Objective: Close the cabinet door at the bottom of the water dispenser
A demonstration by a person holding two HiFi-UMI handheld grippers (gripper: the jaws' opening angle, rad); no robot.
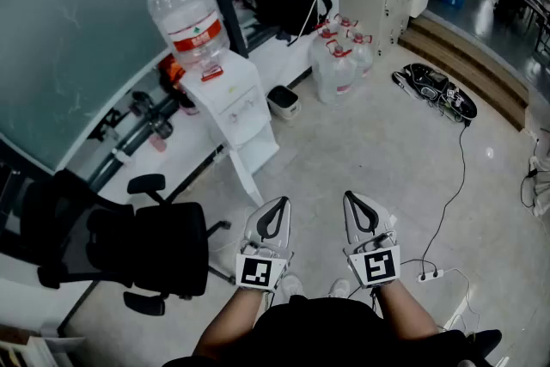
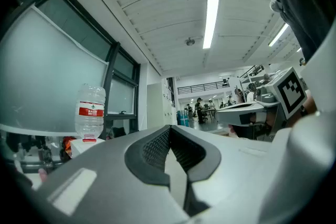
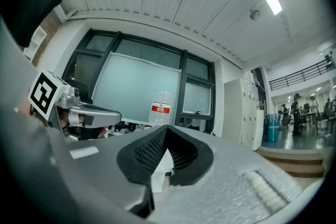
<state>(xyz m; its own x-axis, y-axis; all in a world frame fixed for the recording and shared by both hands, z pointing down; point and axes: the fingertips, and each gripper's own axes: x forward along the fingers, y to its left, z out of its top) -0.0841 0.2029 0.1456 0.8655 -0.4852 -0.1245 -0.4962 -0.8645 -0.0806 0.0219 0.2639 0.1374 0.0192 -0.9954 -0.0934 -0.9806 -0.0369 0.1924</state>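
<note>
Over the pale floor (image 1: pixel 378 150), left tool (image 1: pixel 282 202) and right tool (image 1: pixel 350 197) hang closed, empty; water dispenser (image 1: pixel 234 103) ahead.

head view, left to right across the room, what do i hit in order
black office chair → water dispenser → small white bin → spare water jugs → black gear on the floor

One water dispenser (image 1: pixel 243 112), one bottle (image 1: pixel 187 17), at least three spare jugs (image 1: pixel 335 73), one office chair (image 1: pixel 146 245), two grippers: left gripper (image 1: pixel 281 201), right gripper (image 1: pixel 351 196).
</note>
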